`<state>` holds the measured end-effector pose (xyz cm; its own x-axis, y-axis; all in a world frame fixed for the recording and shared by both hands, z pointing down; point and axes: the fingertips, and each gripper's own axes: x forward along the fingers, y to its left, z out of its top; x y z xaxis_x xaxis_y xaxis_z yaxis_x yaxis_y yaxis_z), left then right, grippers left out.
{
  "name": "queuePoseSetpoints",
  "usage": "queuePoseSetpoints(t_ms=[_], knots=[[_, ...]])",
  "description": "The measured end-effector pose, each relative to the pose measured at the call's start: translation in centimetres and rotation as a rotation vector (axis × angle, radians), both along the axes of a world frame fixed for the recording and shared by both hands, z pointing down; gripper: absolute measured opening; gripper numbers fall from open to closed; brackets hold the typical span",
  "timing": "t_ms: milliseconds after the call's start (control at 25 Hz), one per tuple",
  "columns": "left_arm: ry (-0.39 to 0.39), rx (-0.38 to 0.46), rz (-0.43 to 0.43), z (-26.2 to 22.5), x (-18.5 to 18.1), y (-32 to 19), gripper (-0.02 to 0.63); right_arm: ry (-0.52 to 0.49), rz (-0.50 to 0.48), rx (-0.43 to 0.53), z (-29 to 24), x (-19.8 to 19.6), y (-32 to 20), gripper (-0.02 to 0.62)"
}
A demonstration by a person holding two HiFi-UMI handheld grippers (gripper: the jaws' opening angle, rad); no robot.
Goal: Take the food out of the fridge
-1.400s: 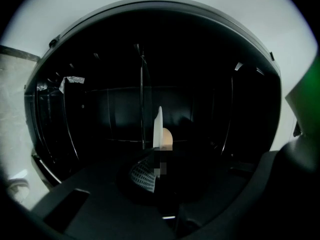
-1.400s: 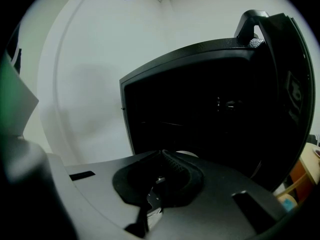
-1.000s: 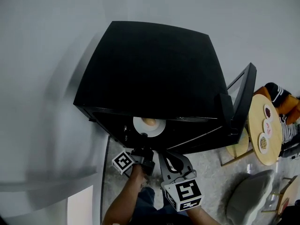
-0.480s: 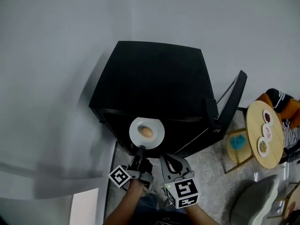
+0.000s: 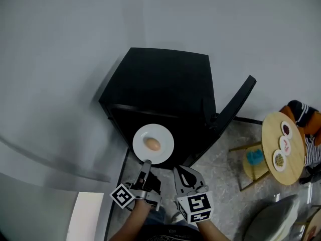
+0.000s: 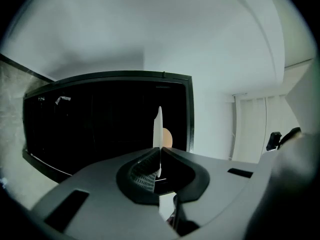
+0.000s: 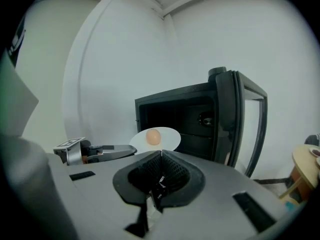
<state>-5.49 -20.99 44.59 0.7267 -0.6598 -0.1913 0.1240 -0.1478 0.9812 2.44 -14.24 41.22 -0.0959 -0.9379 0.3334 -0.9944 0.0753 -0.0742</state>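
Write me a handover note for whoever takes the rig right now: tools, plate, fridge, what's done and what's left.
Left tool: shut on the near rim of the white plate, held in front of the fridge.
Right tool: shut, empty, beside the left.
Food: one round tan item on the plate.
Done: plate is out of the fridge; door open.
Left: set the plate down, probably on the round table; whether more food is inside cannot be seen.

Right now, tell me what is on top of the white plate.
One pale brown, egg-shaped piece of food lies near the middle of the plate. The left gripper is shut on its near rim, covering that bit.
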Motion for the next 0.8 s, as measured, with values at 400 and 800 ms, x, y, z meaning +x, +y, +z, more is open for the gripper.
queuePoseSetpoints(t_ms=[400, 800], knots=[[0.006, 0.021, -0.037, -3.2, -1.0, 7.3, 0.018, -0.013, -0.028, 0.032, -0.7, 0.2, 5.3, 0.021], [0.012, 0.032, -0.085, -4.9, -2.4, 12.7, 0.018, -0.012, -0.056, 0.054, -1.3, -0.7, 10.0, 0.021]])
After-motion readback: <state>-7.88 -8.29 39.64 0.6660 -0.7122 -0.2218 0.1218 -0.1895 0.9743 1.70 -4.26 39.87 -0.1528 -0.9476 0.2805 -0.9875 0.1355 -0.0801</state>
